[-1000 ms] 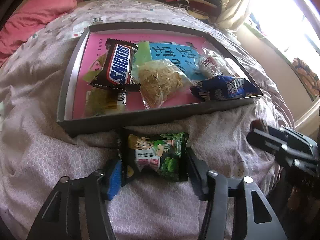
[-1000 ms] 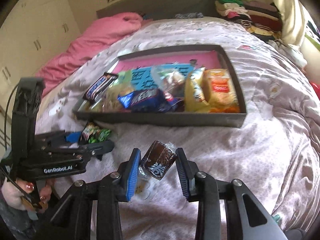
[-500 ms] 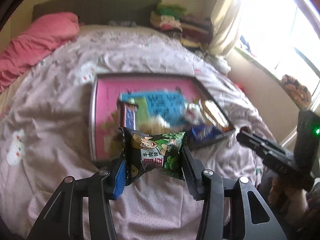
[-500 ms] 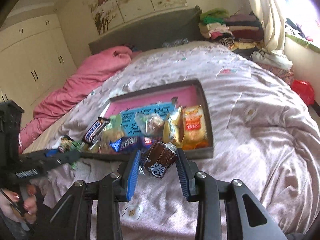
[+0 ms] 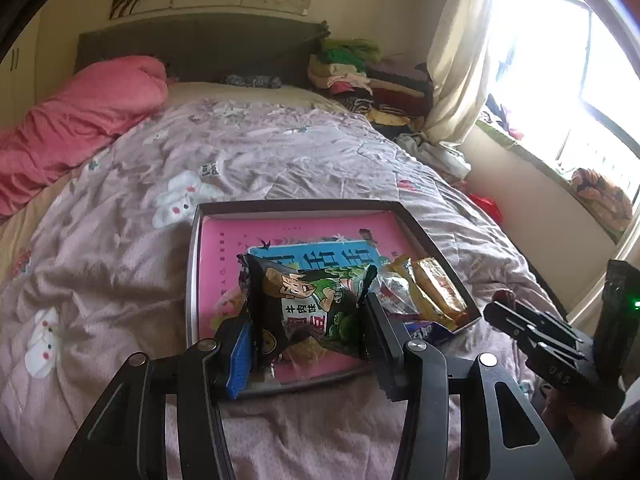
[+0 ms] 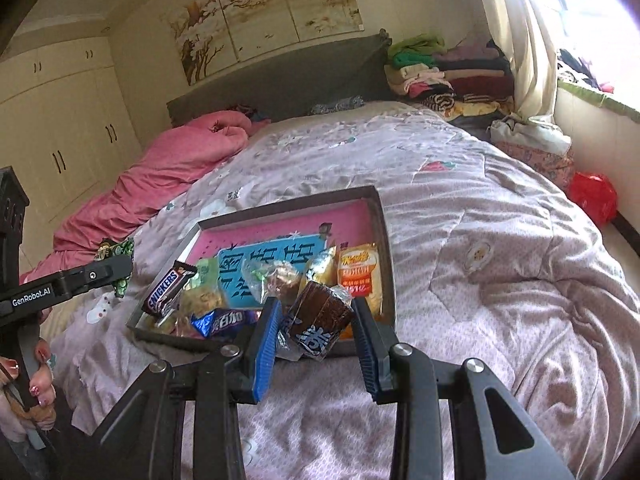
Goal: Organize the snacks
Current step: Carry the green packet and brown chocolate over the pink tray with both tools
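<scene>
Green snack packet point(image 5: 316, 312): glossy plastic film; cake wrapper point(image 6: 320, 320): clear glossy film; quilt point(image 6: 480, 280): matt, stitched cloth.

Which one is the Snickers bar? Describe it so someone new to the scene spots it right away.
Start at the grey-rimmed tray with the pink floor, lying on the lilac quilt. Go to its near left corner in the right wrist view, where the Snickers bar leans tilted over other packets. It is the only dark brown wrapper with white block lettering; the blue packet beside it is shiny and crumpled.
</scene>
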A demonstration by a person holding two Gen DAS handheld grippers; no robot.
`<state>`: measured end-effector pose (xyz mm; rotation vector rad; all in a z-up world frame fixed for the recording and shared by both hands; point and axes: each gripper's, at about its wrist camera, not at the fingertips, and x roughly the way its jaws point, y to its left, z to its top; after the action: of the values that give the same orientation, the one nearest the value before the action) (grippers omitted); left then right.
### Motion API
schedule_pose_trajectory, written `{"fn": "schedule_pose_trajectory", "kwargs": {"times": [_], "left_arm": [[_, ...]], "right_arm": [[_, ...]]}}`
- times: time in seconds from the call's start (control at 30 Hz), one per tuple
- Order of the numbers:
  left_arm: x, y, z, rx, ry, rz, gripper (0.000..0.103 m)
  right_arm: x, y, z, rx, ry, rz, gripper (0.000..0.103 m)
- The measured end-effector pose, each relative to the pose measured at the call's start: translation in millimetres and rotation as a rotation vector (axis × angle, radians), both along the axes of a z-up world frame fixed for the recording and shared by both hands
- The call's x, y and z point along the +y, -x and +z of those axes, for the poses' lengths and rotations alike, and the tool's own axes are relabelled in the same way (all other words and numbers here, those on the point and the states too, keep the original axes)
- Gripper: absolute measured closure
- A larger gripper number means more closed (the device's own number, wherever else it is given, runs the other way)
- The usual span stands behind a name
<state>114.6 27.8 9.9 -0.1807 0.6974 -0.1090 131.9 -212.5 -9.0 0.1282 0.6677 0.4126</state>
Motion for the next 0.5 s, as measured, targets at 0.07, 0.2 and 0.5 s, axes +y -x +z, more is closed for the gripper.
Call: {"fn": "schedule_pose_trajectory", "kwargs": {"times": [0.07,0.2,0.5], "left_arm": [[-2,-2,-2,0.004,-0.005,-0.002,0.052],[-7,-11,-13,0.028,-0.006,-0.010,0.052],[-22,-27,-40,0.086,-0.015,-0.040,0.052]], "right_arm": [[1,-1,1,-0.011,0.004,0.000,0.067],[3,-6,1,-0.024,0.010,-0.004,0.067],[2,-20,-8,-0.010,0.030,-0.024,0.067]]}}
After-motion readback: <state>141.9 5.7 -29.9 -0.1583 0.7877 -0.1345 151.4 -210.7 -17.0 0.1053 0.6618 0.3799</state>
